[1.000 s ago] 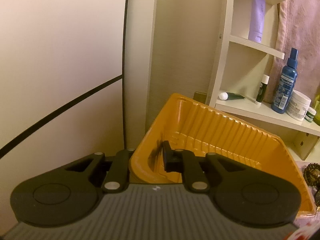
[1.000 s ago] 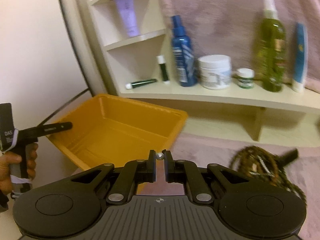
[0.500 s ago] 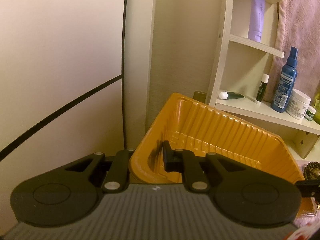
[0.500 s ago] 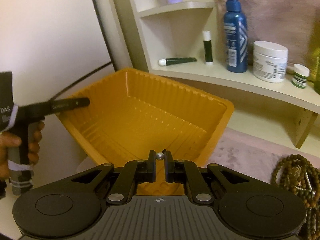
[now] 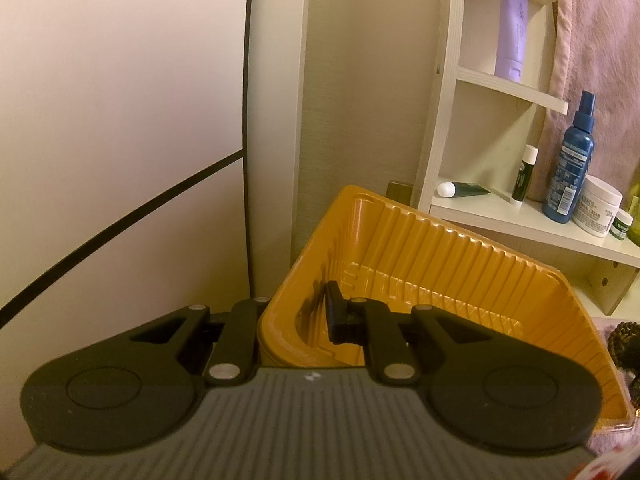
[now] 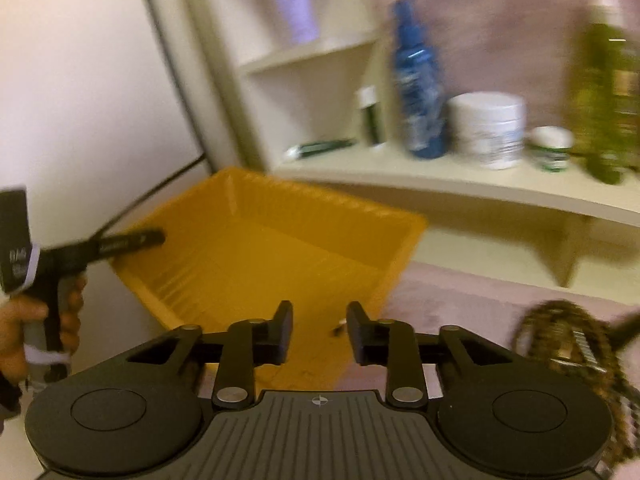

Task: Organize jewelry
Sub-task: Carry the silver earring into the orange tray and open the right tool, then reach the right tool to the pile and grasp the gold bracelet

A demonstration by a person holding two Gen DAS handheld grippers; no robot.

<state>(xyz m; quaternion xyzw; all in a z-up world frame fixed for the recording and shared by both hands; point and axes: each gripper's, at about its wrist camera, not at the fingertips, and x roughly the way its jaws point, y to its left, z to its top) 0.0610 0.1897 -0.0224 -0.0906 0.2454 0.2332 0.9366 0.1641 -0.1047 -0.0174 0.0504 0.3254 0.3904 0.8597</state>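
The left gripper (image 5: pixel 294 320) is gripping the near corner of the yellow tray (image 5: pixel 460 264). One finger is sitting inside the tray and the other one is staying outside, so the ribbed wall is being clamped between them. In the right wrist view, the same gripper (image 6: pixel 154 236) is reaching in from the left, almost level, and the person's left hand (image 6: pixel 44 320) is wrapping around its handle, low at the edge of the picture. The tray is standing tilted, with its open side facing toward the cameras.

The right gripper (image 6: pixel 319 330) is hovering over the near rim of the tray, and its fingers are spread apart with nothing between them. A small pale piece (image 6: pixel 340 325) is showing in the gap, just at the tray's near edge, but it is too blurred to tell what it is or if it is lying inside the tray.

A dark beaded necklace (image 6: pixel 568 344) is lying on the pinkish cloth (image 6: pixel 460 300), to the right of the tray. Behind the tray, a white shelf (image 6: pixel 460 184) is carrying a blue spray bottle (image 6: pixel 418 92), a white jar (image 6: pixel 488 128) and a green bottle (image 6: pixel 604 96).
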